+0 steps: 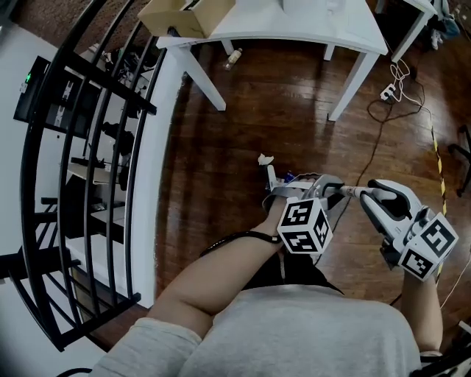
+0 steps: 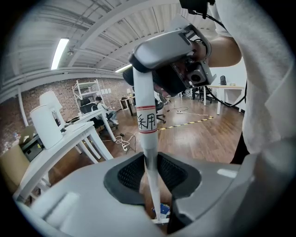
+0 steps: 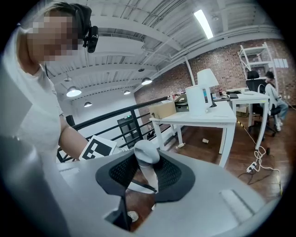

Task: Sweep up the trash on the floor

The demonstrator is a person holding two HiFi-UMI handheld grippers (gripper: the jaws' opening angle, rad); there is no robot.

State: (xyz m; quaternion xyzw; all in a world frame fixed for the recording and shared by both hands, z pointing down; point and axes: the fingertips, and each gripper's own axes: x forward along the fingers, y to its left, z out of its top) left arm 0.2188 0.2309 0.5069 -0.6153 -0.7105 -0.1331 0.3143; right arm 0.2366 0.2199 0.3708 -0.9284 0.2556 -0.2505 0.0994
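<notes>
A white pole handle (image 2: 147, 139) with a red-banded label runs between the jaws of my left gripper (image 2: 150, 173), which is shut on it. The pole rises to my right gripper (image 2: 178, 65). In the right gripper view, the right gripper (image 3: 147, 173) is shut on the pole's rounded top end (image 3: 147, 155). In the head view both grippers, left (image 1: 324, 188) and right (image 1: 379, 195), hang low over the wooden floor, joined by the pole (image 1: 352, 191). A crumpled white paper (image 1: 265, 158) and a blue scrap (image 1: 288, 177) lie just beyond the left gripper. The pole's lower end is hidden.
A black railing (image 1: 96, 147) curves along the left. At the far side is a white table (image 1: 294, 33) bearing a cardboard box (image 1: 184, 15), with a small bottle (image 1: 233, 57) on the floor beneath. Cables and a power strip (image 1: 388, 92) lie at the right.
</notes>
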